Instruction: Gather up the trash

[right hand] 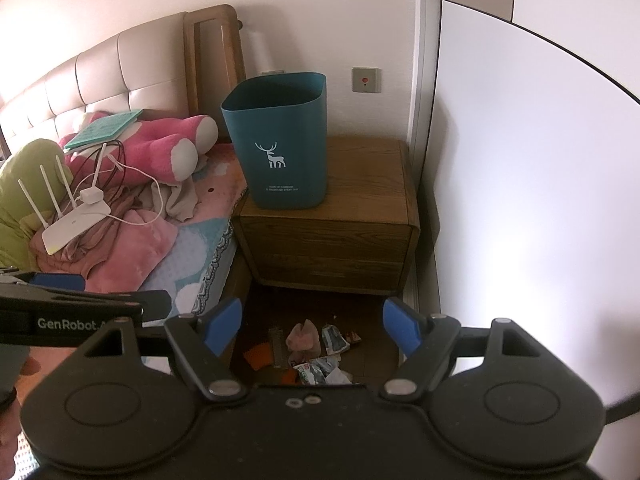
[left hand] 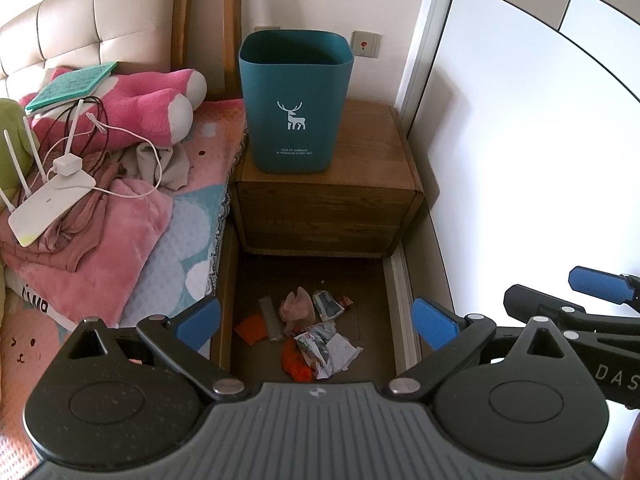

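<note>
The wooden nightstand carries the teal wastebasket (deer print facing forward). On the floor before the nightstand lies crumpled trash: wrappers, tissue, orange scraps.

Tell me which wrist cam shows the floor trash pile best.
Left wrist. The trash pile lies whole between the open left gripper fingers, orange scraps and crumpled wrappers all visible. In the right wrist view the pile is there too, but the right gripper body cuts off its near edge.
</note>
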Demonstrator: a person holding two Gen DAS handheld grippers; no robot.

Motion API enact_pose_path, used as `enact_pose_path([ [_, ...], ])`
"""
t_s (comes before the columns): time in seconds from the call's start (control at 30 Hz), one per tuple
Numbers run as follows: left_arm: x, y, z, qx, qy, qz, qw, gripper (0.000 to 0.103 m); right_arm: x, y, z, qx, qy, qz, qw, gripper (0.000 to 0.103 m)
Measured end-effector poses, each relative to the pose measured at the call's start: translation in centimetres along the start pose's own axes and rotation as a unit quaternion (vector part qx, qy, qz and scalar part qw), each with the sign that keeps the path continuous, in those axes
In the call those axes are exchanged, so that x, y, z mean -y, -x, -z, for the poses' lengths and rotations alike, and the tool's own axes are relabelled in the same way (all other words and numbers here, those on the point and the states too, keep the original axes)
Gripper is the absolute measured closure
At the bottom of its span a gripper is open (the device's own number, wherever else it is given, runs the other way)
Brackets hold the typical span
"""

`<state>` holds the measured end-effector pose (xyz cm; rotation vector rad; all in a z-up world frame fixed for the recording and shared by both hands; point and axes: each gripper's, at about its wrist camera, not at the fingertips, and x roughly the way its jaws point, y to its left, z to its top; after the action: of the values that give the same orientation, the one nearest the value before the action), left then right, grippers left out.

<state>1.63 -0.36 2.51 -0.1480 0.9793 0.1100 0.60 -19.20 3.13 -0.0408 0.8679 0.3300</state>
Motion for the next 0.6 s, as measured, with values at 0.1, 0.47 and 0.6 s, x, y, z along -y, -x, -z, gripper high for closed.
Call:
enact_pose_path([
  [0.1, 0.23, -0.06, 0.08, 0.000, 0.000, -0.001, 1.0000, 0.000, -0.05, 0.01, -0.07, -0.001, 0.000, 0.000, 1.000, 0.025],
  [0.47, 0.15, -0.20, -0.01, 0.001, -0.003, 0.001, 1.0000, 0.000, 0.02, 0.05, -0.15, 0.000, -0.006, 0.002, 1.000, 0.025],
  [0.6, 0.21, -0.33, 0.01, 0.001, -0.003, 0.001, 1.0000, 0.000, 0.11, -0.26, -0.13, -0.003, -0.008, 0.003, 1.000, 0.025],
])
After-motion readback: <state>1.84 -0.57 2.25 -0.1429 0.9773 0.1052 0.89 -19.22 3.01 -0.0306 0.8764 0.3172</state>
